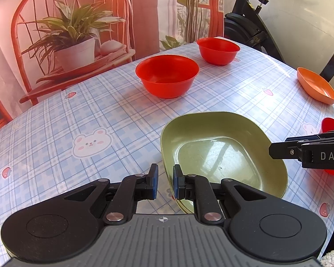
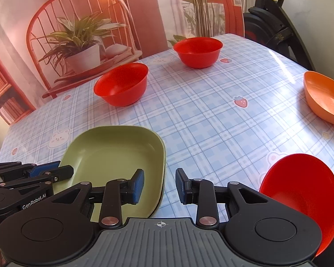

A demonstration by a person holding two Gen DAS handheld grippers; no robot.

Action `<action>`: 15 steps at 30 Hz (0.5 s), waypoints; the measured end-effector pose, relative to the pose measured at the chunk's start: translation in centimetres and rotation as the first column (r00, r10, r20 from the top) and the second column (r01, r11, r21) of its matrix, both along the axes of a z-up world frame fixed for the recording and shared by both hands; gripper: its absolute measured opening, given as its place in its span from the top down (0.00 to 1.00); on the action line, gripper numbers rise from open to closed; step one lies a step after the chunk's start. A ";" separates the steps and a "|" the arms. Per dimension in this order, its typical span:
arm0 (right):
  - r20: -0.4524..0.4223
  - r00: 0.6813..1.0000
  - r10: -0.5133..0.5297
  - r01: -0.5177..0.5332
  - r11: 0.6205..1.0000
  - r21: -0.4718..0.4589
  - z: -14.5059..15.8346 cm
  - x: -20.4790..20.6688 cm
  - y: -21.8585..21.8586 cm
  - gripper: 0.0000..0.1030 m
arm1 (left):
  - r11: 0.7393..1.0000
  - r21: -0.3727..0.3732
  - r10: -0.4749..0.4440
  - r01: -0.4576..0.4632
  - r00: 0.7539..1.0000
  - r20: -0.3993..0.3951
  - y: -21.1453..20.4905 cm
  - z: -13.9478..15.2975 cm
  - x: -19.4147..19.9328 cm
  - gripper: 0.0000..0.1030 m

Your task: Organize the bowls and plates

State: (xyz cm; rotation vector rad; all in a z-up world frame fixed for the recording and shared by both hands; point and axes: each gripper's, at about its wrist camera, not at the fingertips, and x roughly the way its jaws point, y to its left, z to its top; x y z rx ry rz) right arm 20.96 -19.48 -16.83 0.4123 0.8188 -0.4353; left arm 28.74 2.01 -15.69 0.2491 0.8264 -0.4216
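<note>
On the table [image 2: 200, 115], a plate [image 2: 113, 153] lies nearest, two bowls [image 2: 122, 84] [image 2: 198, 51] behind it, another plate [image 2: 325, 98] far right.

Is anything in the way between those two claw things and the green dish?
Nothing visible is. The left gripper sits at the near left rim of the green dish, its jaws astride the rim but not closed on it. The right gripper is open at the dish's right edge, with only tablecloth beyond.

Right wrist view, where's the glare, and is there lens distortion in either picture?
Right wrist view: sunlight glare streaks the tablecloth near the orange plate. Left wrist view: window light reflects inside the green plate. Both views: fisheye bends the table edges and darkens the corners.
</note>
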 end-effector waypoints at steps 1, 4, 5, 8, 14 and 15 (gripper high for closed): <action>-0.004 1.000 0.001 -0.001 1.000 0.003 -0.1 0.0 0.0 0.71 | 1.000 -0.002 0.003 -0.003 1.000 0.005 0.1 0.1 -0.2 0.84; -0.011 1.000 0.010 -0.010 1.000 0.003 -0.4 0.0 0.2 0.71 | 1.000 -0.019 0.016 -0.015 1.000 0.026 0.4 0.2 -0.7 0.84; -0.012 1.000 0.012 -0.012 1.000 0.003 -0.4 0.0 0.3 0.71 | 1.000 -0.016 0.015 -0.015 0.999 0.048 0.4 0.3 -1.1 0.84; -0.019 1.000 0.012 -0.012 1.000 0.006 -0.8 0.1 0.3 0.71 | 1.000 -0.006 0.014 -0.014 0.997 0.077 0.2 0.4 -1.4 0.84; -0.039 0.999 -0.004 0.004 1.000 0.007 -1.3 0.0 0.0 0.71 | 0.999 -0.021 0.029 -0.028 0.998 0.055 0.2 -0.1 -1.3 0.84; -0.041 0.999 -0.008 0.008 1.000 0.007 -1.4 0.0 0.0 0.71 | 0.999 -0.021 0.028 -0.027 0.998 0.052 0.2 -0.2 -1.3 0.84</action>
